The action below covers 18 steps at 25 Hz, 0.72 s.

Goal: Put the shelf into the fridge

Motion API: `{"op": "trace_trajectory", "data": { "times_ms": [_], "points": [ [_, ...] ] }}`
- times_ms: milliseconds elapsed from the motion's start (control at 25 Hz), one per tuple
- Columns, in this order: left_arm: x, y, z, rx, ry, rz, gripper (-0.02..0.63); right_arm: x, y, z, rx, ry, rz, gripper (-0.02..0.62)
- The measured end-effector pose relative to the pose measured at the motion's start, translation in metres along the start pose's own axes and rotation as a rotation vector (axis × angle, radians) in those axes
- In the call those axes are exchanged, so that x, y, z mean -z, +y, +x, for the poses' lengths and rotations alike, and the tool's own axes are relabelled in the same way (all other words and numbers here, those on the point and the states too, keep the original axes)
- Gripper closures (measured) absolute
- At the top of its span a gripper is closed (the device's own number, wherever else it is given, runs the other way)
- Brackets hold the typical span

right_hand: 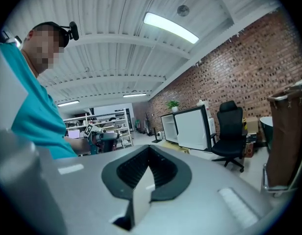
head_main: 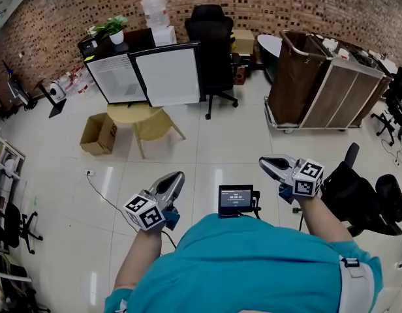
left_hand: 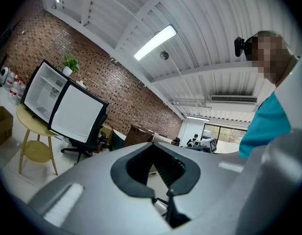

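while the open fridge sits on a table across the room, i hold the left gripper and right gripper low, jaws closed, empty; i cannot make out the shelf.

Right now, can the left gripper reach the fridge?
Probably not. The left gripper sits close to the person's body, and the fridge stands on a table across open floor. Nothing blocks the way; it just looks too far.
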<state>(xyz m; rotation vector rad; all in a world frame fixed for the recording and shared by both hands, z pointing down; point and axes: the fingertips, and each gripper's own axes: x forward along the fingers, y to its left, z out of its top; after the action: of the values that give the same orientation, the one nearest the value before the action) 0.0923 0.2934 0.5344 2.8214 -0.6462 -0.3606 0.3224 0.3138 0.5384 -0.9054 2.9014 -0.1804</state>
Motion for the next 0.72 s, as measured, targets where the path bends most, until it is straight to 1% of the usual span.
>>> {"op": "trace_trajectory", "data": {
  "times_ms": [80, 200, 320, 400, 480, 560, 640, 720],
  "points": [
    [0.006, -0.014, -0.022, 0.003, 0.002, -0.019, 0.603, 0.006, 0.023, -0.003, 0.007, 0.006, -0.001, 0.594],
    [0.011, -0.029, -0.05, 0.003, 0.024, -0.048, 0.603, 0.012, 0.052, -0.004, 0.03, 0.004, 0.034, 0.594],
    [0.014, -0.032, -0.064, 0.011, 0.044, -0.046, 0.603, 0.014, 0.072, -0.003, 0.05, 0.007, 0.055, 0.594],
    [0.016, -0.037, -0.068, 0.027, 0.05, -0.037, 0.603, 0.017, 0.084, -0.009, 0.059, 0.002, 0.05, 0.594],
    [0.021, -0.052, -0.064, 0.05, 0.059, -0.017, 0.603, 0.017, 0.094, -0.024, 0.072, -0.007, 0.034, 0.594],
    [0.026, -0.077, -0.054, 0.079, 0.073, 0.014, 0.603, 0.014, 0.1, -0.047, 0.094, -0.018, 0.025, 0.594],
    [0.03, -0.108, -0.04, 0.109, 0.092, 0.073, 0.603, 0.009, 0.104, -0.075, 0.114, -0.024, 0.013, 0.594],
    [0.034, -0.137, -0.024, 0.122, 0.105, 0.142, 0.603, 0.002, 0.104, -0.104, 0.126, -0.039, -0.001, 0.594]
  ]
}}
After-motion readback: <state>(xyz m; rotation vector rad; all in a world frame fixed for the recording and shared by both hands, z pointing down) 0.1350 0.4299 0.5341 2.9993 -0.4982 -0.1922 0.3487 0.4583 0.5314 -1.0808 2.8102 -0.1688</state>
